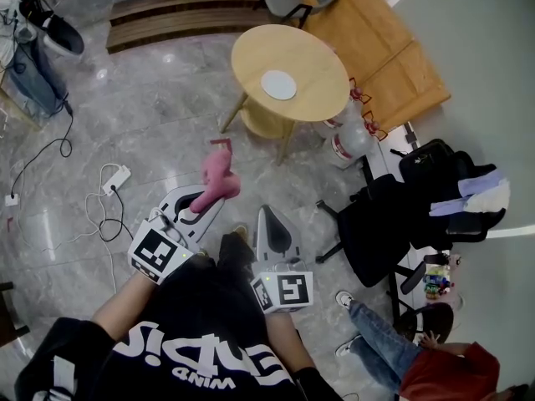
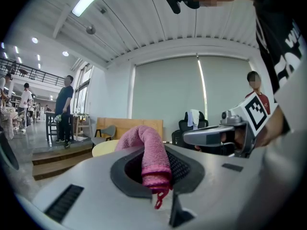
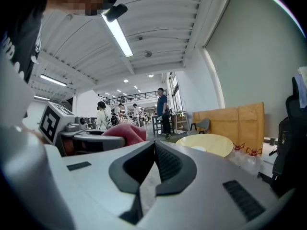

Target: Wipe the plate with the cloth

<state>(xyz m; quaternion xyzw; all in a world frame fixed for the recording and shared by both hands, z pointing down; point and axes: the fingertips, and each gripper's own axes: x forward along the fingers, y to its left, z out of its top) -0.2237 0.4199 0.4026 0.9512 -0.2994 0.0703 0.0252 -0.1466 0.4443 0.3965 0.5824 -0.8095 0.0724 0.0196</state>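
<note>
Two grippers were out in front of me over the grey marble floor, both well short of the round wooden table (image 1: 322, 53). My left gripper (image 1: 209, 200) had its jaws clamped on the pink cloth (image 1: 219, 174). In the left gripper view the cloth came up through the gap between the pads and arched over toward the far side, with a loose thread dangling at its near end. My right gripper (image 1: 266, 214) sat just to the right of the left one, near it but not touching. Its jaws were pressed together with nothing between them; the right gripper view showed the two black pads meeting in a line. The white plate (image 1: 278, 84) lay flat near the middle of the table, far from both grippers. Two clear water jugs (image 1: 351, 136) with red fittings on top stood on the floor by the table's right side. A black office chair (image 1: 380, 224) draped with clothing stood to the right of my right gripper. A white power strip (image 1: 117, 178) with its cables lay on the floor to the left.
</note>
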